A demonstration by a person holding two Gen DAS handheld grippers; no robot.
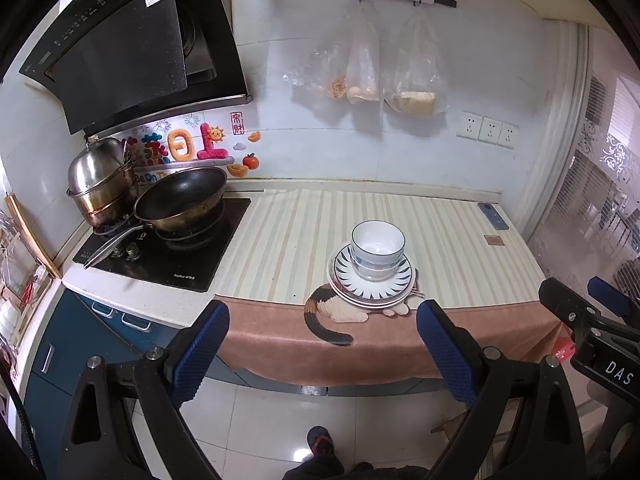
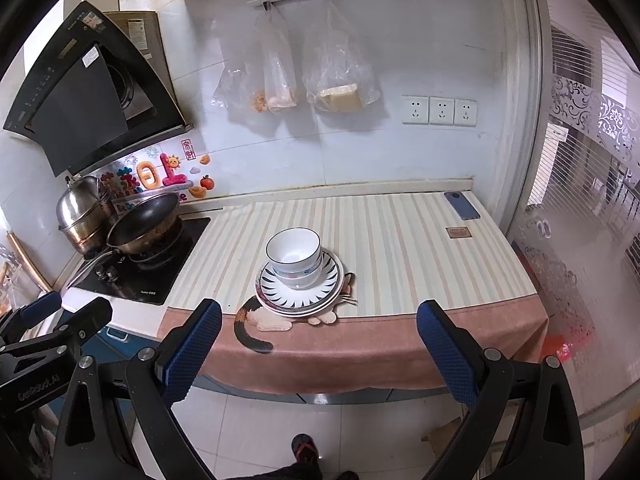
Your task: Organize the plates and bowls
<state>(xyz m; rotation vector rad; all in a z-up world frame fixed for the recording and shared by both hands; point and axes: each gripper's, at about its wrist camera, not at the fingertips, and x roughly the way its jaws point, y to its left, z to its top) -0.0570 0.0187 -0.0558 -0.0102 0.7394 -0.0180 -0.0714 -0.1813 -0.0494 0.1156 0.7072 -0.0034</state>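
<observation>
A stack of white bowls (image 1: 377,248) (image 2: 294,255) stands on a stack of plates (image 1: 372,284) (image 2: 300,294); the top plate has a dark ray pattern. The stack sits near the front of the striped counter cloth (image 1: 288,240) (image 2: 400,248). My left gripper (image 1: 323,352) is open and empty, held back over the floor in front of the counter. My right gripper (image 2: 319,354) is open and empty too, also short of the counter edge. Each gripper shows at the edge of the other's view: the right one (image 1: 588,312), the left one (image 2: 60,316).
A black hob (image 1: 168,244) at the left carries a dark wok (image 1: 180,196) and a steel pot (image 1: 102,180). A phone (image 1: 493,216) (image 2: 461,205) lies at the counter's back right. Plastic bags (image 1: 372,68) hang on the wall. A glass door (image 2: 580,200) is at the right.
</observation>
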